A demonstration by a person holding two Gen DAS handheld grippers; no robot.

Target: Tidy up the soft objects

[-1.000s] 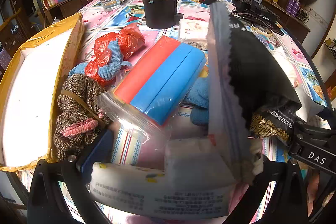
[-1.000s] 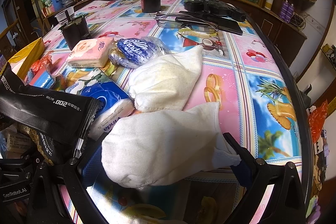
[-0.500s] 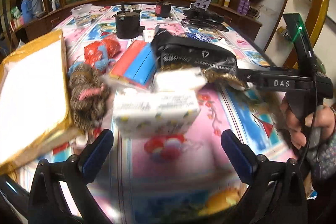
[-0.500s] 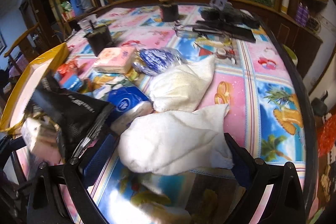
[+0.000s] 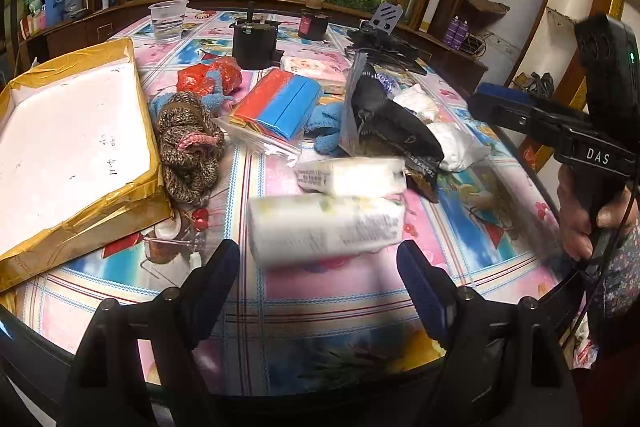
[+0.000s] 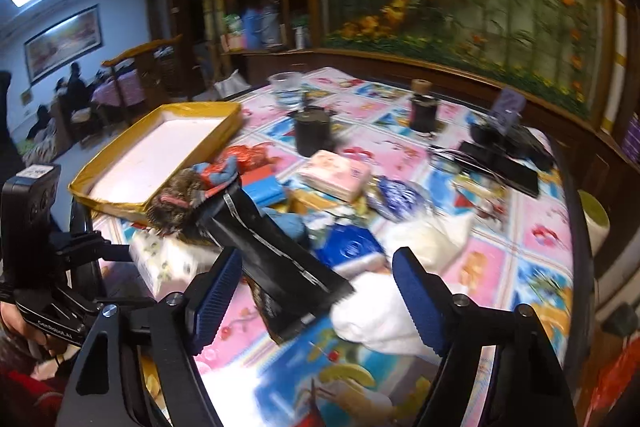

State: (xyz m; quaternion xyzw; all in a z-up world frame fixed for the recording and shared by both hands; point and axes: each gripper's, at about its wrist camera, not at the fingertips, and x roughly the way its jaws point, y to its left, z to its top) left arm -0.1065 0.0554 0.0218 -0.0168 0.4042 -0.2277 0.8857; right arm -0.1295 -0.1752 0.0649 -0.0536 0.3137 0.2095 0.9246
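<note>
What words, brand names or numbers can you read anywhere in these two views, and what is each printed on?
"DAS": on the right tongs body.
"GenRobot.AI": on the left tongs body.
"4.14", roughly: handwritten in the gold-edged tray.
Tissue pack print: blurred, unreadable.
Black pouch lettering: too small to read.

We record these changes. Left gripper (image 5: 318,273): a second ago its jaws stood wide around the white tissue pack (image 5: 326,229); now it has drawn back, jaws closing, nothing between them, the pack lying just ahead on the tablecloth. Black foil pouch (image 5: 390,125): previously upright close before the left camera, now slumped among the pile. Right gripper (image 6: 318,291): formerly astride the white cloth (image 6: 380,311), now lifted and rolled, jaws closing on nothing.
</note>
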